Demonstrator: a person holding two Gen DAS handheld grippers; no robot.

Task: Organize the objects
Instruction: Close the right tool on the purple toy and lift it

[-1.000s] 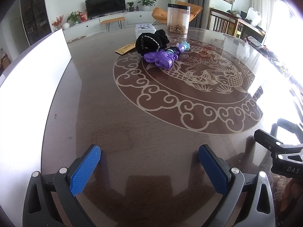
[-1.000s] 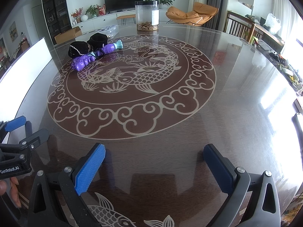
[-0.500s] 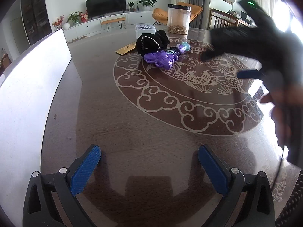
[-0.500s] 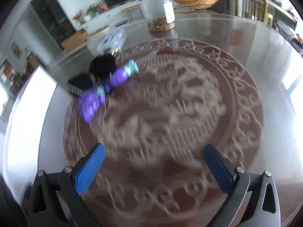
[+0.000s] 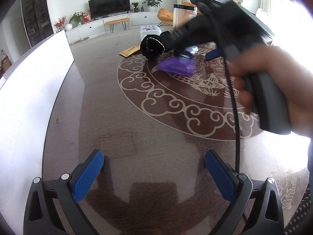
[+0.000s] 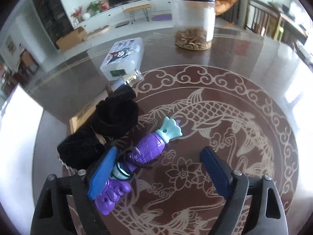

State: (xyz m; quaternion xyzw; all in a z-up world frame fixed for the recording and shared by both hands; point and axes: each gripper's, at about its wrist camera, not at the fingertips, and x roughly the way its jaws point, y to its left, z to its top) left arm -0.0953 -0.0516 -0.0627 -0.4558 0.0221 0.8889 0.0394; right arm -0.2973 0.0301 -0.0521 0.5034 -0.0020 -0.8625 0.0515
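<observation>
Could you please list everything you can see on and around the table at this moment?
Purple toy: one, purple with teal tail, table centre, between the right gripper's fingers.
Black plush item: one, black, beside the toy.
Storage box: one, translucent, cartoon lid, behind the plush.
Jar: one, clear, black lid, far side.
Tan packet: one, under the plush.
White board: one, table's left edge.
Left gripper: open, empty.
Right gripper: jaws just been closing, pads not yet pressing.

Toy [image 6: 148,148] is lying on table [image 6: 244,74], touching fur pieces [image 6: 115,117] at its left; box [image 6: 125,56] is sitting behind those, jar [image 6: 192,19] farther back right.
</observation>
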